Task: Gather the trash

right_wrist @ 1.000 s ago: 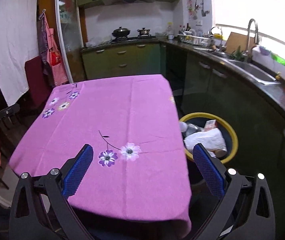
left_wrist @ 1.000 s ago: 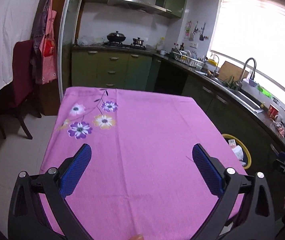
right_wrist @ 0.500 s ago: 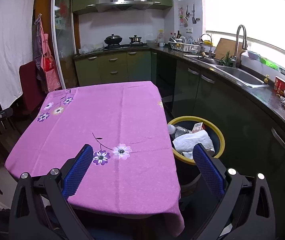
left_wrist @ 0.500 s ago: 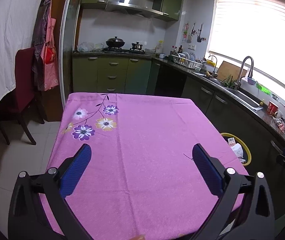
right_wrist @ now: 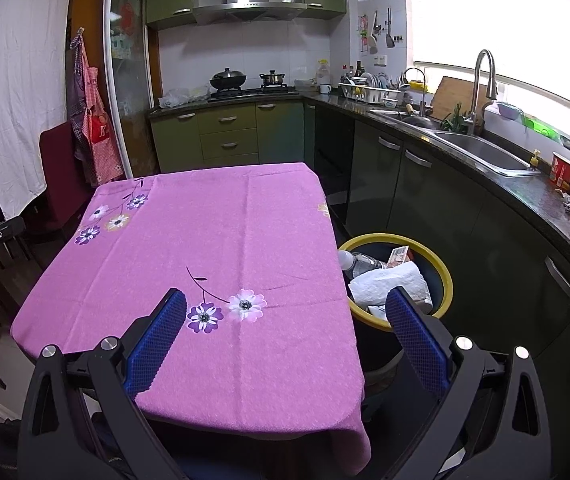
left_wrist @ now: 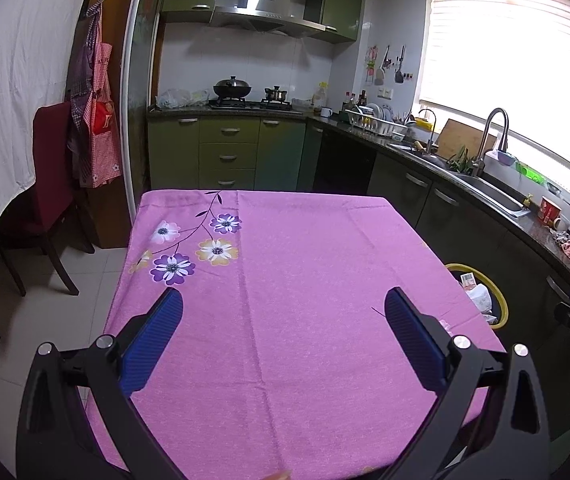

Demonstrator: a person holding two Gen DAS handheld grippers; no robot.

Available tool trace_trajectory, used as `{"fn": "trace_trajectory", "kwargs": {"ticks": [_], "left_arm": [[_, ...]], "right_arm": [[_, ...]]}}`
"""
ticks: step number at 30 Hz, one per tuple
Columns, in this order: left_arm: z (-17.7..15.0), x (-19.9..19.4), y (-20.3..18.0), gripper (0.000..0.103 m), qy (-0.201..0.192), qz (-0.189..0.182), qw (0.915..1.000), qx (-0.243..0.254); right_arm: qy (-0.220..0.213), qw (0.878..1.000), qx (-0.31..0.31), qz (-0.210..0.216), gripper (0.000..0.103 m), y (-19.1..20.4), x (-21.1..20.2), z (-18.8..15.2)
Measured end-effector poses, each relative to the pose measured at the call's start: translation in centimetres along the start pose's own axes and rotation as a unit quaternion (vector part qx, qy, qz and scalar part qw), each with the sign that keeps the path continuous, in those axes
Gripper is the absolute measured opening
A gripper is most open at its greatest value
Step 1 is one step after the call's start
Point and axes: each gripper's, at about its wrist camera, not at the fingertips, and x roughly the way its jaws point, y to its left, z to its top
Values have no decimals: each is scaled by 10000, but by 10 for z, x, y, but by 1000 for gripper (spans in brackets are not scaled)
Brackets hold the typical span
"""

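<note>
A yellow-rimmed dark trash bin (right_wrist: 443, 268) stands on the floor at the table's right side and holds white crumpled paper (right_wrist: 389, 282), a plastic bottle and a small carton. It also shows in the left wrist view (left_wrist: 499, 300). A table with a pink flowered cloth (right_wrist: 213, 240) fills both views (left_wrist: 293, 280) and carries no loose objects. My left gripper (left_wrist: 283, 308) is open and empty above the cloth. My right gripper (right_wrist: 285, 312) is open and empty, above the table's near right corner, its right finger in front of the bin.
Green kitchen cabinets (right_wrist: 229, 136) and a stove with pots stand at the back. A dark counter with a sink (right_wrist: 485, 152) runs along the right. A red-covered chair (left_wrist: 51, 184) and hanging aprons are at the left. Tiled floor lies left of the table.
Both grippers have pulled back and risen from the table, so the table and bin look smaller and farther. Both stay open and empty.
</note>
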Motion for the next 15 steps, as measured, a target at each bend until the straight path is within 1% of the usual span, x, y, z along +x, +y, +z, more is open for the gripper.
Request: {"fn": "trace_trajectory", "kwargs": {"ticks": [15], "left_arm": [[1,0,-2,96,-43,14,10000,78]], "right_arm": [[4,10000,9,34,98,1,5,3]]}}
